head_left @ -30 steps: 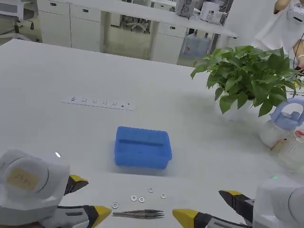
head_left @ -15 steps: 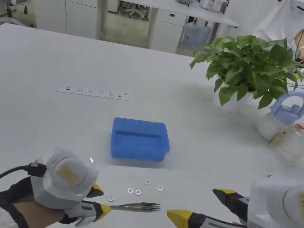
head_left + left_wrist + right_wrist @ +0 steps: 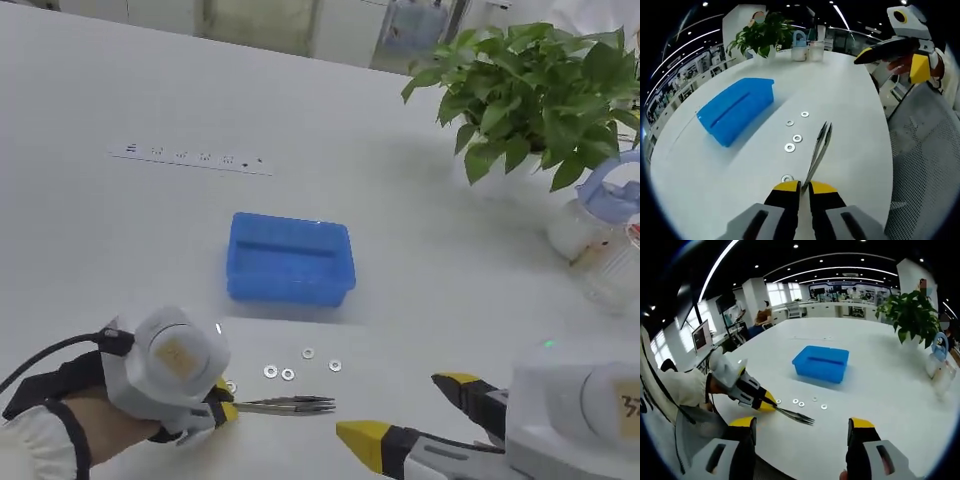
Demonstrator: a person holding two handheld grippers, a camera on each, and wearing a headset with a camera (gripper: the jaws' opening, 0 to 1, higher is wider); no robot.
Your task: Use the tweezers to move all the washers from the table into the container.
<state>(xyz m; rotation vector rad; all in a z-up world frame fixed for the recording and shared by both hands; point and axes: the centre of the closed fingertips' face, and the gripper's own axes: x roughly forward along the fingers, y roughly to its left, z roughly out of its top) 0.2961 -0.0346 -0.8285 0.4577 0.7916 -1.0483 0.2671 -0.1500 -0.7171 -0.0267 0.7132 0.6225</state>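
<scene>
The left hand-held gripper [image 3: 800, 187] has its yellow jaws pressed together on the back end of the tweezers [image 3: 817, 152]. The tweezers are thin, grey metal. Their long side runs straight out from those jaws, low over the white tabletop [image 3: 120, 240]. The tips point toward the right hand-held gripper [image 3: 410, 415], whose jaws are spread wide apart. Five small silver washers [image 3: 789, 147] lie on the tabletop just beside the tweezers, one close by the left jaws. Past the washers sits the blue container [image 3: 290, 258], open on top, its blue floor showing. A green plant [image 3: 530, 90] stands far beyond.
</scene>
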